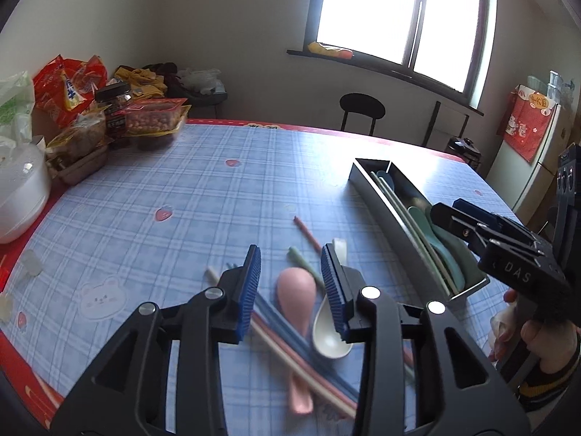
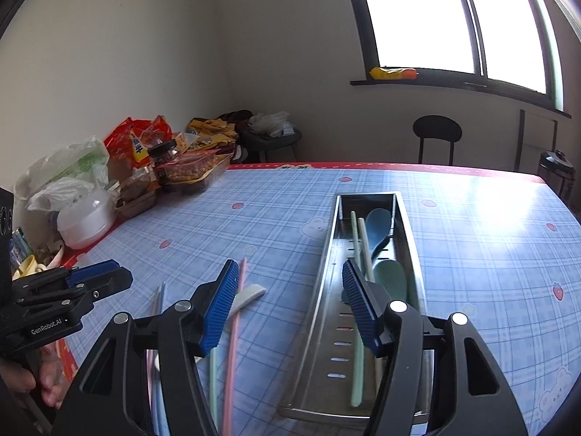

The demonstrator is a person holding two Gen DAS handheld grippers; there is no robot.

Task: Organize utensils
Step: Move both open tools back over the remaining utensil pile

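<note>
My left gripper (image 1: 292, 272) stands open above a loose pile on the checked cloth: a pink spoon (image 1: 296, 290), a white spoon (image 1: 330, 330) and several pastel chopsticks (image 1: 276, 327). Nothing is between its pads. The long metal tray (image 1: 395, 225) lies to the right and holds a blue spoon (image 2: 377, 225), a green spoon (image 2: 392, 279) and two pale chopsticks (image 2: 357, 254). My right gripper (image 2: 290, 290) is open and empty over the tray's near left wall (image 2: 323, 283). A pink chopstick (image 2: 236, 312) and a white spoon handle (image 2: 248, 296) lie left of the tray.
Snack bags, a jar and boxed food (image 1: 109, 116) crowd the table's far left corner beside a white lidded bowl (image 1: 18, 196). The right gripper (image 1: 454, 212) and a hand show at the right of the left wrist view. A black chair (image 2: 435, 134) stands behind the table.
</note>
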